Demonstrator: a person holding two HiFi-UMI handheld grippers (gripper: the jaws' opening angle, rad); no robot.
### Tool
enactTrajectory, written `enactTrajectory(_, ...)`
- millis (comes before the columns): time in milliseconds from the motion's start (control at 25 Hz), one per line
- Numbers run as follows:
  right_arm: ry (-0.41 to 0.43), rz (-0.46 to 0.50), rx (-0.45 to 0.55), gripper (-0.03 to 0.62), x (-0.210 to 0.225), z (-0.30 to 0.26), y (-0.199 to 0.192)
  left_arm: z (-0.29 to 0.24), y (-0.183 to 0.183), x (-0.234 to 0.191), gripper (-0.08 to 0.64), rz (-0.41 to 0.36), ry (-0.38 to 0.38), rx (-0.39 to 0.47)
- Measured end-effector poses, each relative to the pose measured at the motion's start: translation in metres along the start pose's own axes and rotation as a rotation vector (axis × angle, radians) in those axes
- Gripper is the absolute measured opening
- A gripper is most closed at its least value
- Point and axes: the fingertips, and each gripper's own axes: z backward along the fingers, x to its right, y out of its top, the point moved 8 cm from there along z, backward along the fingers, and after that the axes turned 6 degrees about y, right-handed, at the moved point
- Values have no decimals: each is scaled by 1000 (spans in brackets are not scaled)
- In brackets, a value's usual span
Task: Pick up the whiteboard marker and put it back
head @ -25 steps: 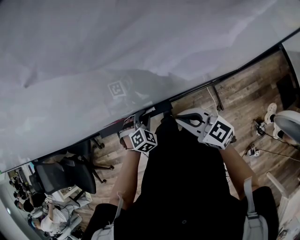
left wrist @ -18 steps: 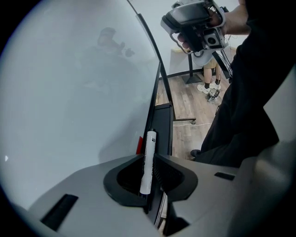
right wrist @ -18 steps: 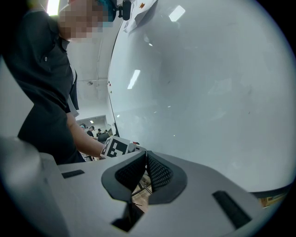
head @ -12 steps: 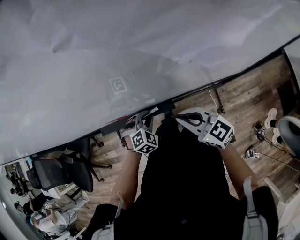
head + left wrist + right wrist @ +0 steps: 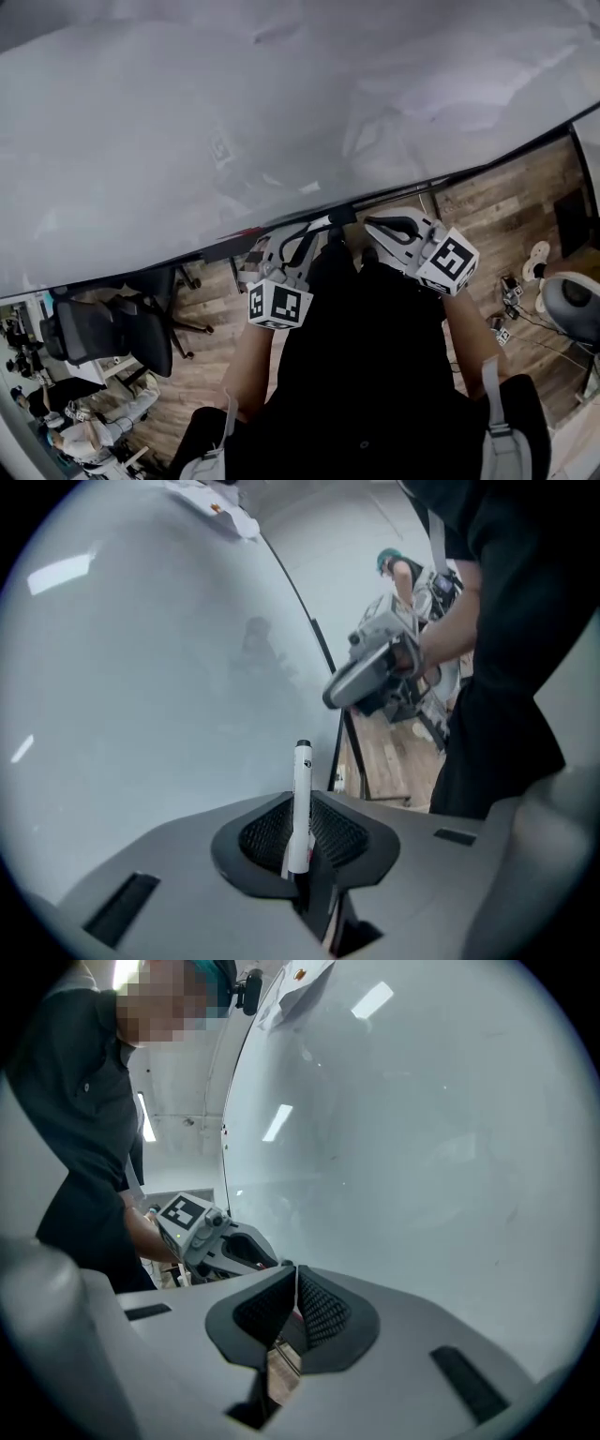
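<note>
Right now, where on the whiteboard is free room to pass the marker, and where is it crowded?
Free: bare whiteboard face above the left gripper and its marker. Crowded: the lower edge, between that gripper and the right gripper.

Whiteboard (image 5: 281, 112): at 12 o'clock, behind both grippers.
Whiteboard marker (image 5: 301, 803): upright between the left gripper's (image 5: 286, 246) jaws.
Right gripper (image 5: 375, 225): at its 3 o'clock, apart.
Office chair (image 5: 103, 333): 8 o'clock, on floor.

White barrel and black cap on the whiteboard marker (image 5: 301, 771); pale grey shells with black mesh lining on left gripper (image 5: 300, 803) and right gripper (image 5: 293, 1283); black-and-white squares on each cube (image 5: 278, 306); glossy grey-white whiteboard (image 5: 234, 112); brown plank floor (image 5: 487, 197); black clothing (image 5: 366, 375).
</note>
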Motion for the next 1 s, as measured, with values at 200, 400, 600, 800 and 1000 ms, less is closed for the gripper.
enactTrajectory(200, -18, 51, 13, 20, 10, 2, 22, 33, 36, -28, 71, 123, -37, 260)
enactTrajectory(400, -40, 111, 11, 20, 13, 11, 36, 64, 49, -48, 71, 437, -59, 494)
enactTrajectory(600, -42, 129, 34, 20, 10, 14, 49, 86, 52, -69, 71, 565, -91, 717)
enactTrajectory(800, -32, 124, 63, 20, 8, 21, 52, 90, 42, -78, 71, 652, -129, 826)
enactTrajectory(1000, -29, 125, 76, 20, 10, 22, 55, 88, 23, -73, 71, 710, -190, 867)
